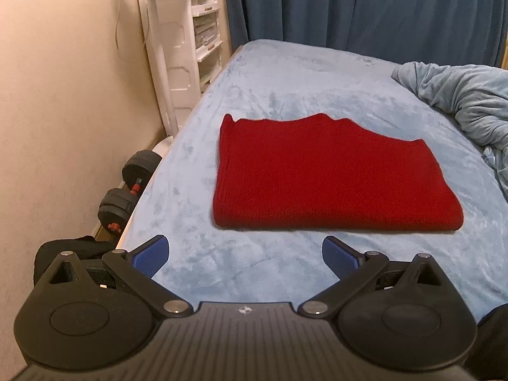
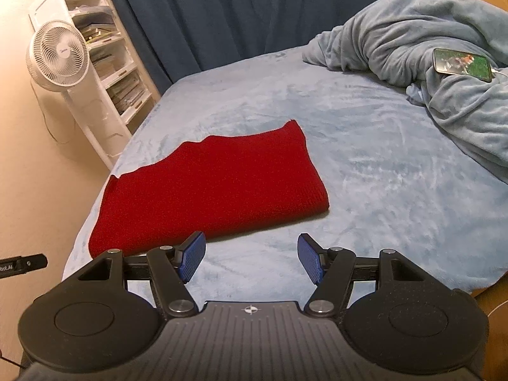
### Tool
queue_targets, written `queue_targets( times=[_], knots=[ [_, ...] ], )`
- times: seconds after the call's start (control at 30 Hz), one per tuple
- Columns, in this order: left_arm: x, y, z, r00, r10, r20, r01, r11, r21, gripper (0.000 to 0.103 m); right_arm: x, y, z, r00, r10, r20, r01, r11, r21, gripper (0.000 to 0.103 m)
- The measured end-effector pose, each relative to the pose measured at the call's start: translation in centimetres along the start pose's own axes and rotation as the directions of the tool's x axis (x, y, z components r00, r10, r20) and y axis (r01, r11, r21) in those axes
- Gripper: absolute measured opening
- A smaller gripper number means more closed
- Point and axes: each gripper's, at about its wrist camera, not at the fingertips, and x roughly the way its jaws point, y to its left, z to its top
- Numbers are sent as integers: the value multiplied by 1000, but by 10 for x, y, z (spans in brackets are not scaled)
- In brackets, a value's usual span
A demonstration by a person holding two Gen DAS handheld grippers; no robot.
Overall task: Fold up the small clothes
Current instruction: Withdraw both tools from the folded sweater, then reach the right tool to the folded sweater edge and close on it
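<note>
We see a red knitted garment (image 1: pixel 330 174) lying folded into a flat rectangle on the light blue bed (image 1: pixel 285 79), nearer the bed's left edge than its middle. Our left gripper (image 1: pixel 245 255) hovers above the bed just short of the garment's near folded edge, its blue fingers (image 1: pixel 150 255) spread wide apart with nothing between them. Our right gripper (image 2: pixel 250 258) hangs by the garment's near right corner, its fingers (image 2: pixel 192 258) also apart and empty; the left one overlaps the garment's edge in the right wrist view, though we cannot tell whether it touches. A rumpled blue blanket (image 2: pixel 428 63) is heaped on the far right of the bed, with a lit phone (image 2: pixel 462 64) resting on it. Beside the bed stand a white fan (image 2: pixel 58 54) and a white shelf unit (image 2: pixel 108 63), and dumbbells (image 1: pixel 127 190) lie on the floor. Dark blue curtains (image 1: pixel 365 3) hang behind.
</note>
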Motion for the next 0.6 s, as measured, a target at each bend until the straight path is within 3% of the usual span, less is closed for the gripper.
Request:
queue_targets(
  times=[0.37, 0.6],
  knots=[
    [39, 6, 23, 999, 23, -25, -24, 999, -31, 103, 45, -11, 13, 999, 5, -46, -1, 995, 98, 68],
    [77, 8, 37, 997, 56, -53, -59, 997, -52, 103, 97, -36, 22, 997, 19, -76, 3, 958, 286, 70]
  ],
)
